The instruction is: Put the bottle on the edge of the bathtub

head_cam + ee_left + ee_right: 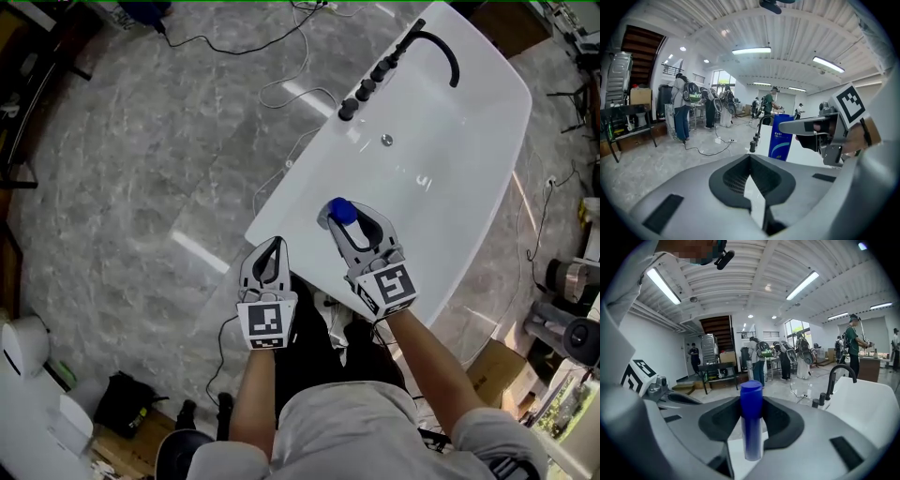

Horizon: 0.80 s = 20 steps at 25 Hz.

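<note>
- Bottle [751, 420] — blue body, blue cap — stands upright between the jaws of the right gripper [349, 217]; we see the jaws spread wide and clamped on its sides.
- From the head view we place it over the near end of the white bathtub [469, 141]; we cannot tell whether its base touches the rim.
- Left gripper [273, 246]: jaws pressed together, nothing between them. It hangs just beside the right one, at the tub's near corner.
- Black faucet [441, 47] at the tub's far end — well apart from the bottle.
- Cables [281, 89] lie on the grey floor [141, 141] beside the tub.
</note>
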Tool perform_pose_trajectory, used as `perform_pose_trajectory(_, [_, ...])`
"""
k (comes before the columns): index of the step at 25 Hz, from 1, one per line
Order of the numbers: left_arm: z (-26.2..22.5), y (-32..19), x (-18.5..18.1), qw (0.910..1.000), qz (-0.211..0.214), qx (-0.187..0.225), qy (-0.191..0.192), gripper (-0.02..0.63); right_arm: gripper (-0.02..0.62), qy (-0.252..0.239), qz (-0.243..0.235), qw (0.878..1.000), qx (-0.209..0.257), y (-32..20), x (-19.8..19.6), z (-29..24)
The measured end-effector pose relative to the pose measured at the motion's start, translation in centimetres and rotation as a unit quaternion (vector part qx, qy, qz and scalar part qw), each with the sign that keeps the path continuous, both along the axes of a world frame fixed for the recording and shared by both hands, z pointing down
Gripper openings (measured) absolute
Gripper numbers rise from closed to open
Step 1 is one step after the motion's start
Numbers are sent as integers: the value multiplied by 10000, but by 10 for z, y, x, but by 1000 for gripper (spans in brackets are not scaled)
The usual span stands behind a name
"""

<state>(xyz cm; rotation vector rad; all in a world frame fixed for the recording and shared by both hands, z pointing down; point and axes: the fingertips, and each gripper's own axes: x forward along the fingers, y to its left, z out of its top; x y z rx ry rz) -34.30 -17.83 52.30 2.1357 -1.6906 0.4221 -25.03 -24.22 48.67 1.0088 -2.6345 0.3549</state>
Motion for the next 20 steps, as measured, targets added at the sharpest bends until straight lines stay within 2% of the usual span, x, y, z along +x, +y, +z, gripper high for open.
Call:
perform_pose_trajectory(5, [19,-25,-13,9997,242,-83,10,11,152,29,404,9991,-83,-28,-9,23])
perform_pose_trajectory(10, [40,-38,-7,9980,594,-209,64,11,152,56,706,9973,-177,-52,-12,42])
perform_pose_trajectory(20, [77,-66,-8,9937,1014,-468,89,11,152,71,1319,9907,-334,-102,-12,84])
